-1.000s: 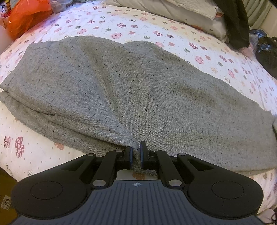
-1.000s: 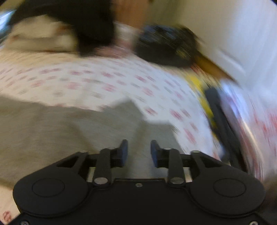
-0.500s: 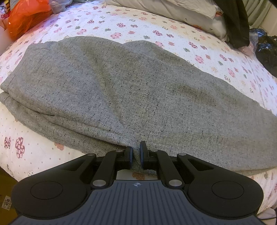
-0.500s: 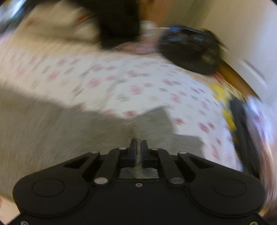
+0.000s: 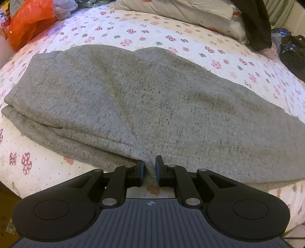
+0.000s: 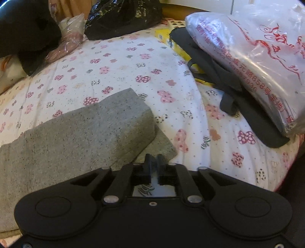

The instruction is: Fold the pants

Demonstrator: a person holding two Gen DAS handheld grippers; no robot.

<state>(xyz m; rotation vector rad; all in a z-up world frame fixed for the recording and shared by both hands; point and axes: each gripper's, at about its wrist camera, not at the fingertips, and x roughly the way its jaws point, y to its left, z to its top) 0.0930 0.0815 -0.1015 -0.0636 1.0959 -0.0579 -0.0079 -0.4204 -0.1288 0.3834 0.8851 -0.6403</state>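
Grey speckled pants (image 5: 144, 99) lie folded lengthwise across a floral bedsheet. In the left wrist view my left gripper (image 5: 149, 172) is shut on the near edge of the pants, a pinch of grey fabric between its jaws. In the right wrist view the leg ends of the pants (image 6: 80, 129) reach toward the middle of the bed. My right gripper (image 6: 154, 164) is shut on the near corner of the lower leg hem.
An orange plastic bag (image 5: 28, 21) sits at the far left. Pillows (image 5: 181, 13) and a dark garment (image 5: 257, 22) lie at the back. A black bag (image 6: 122, 17), a printed plastic bag (image 6: 257, 63) and a black strap (image 6: 228, 95) lie at the right.
My right gripper closed from open onto the leg hem and its view swung toward the right side of the bed. My left gripper stayed shut on the pants.
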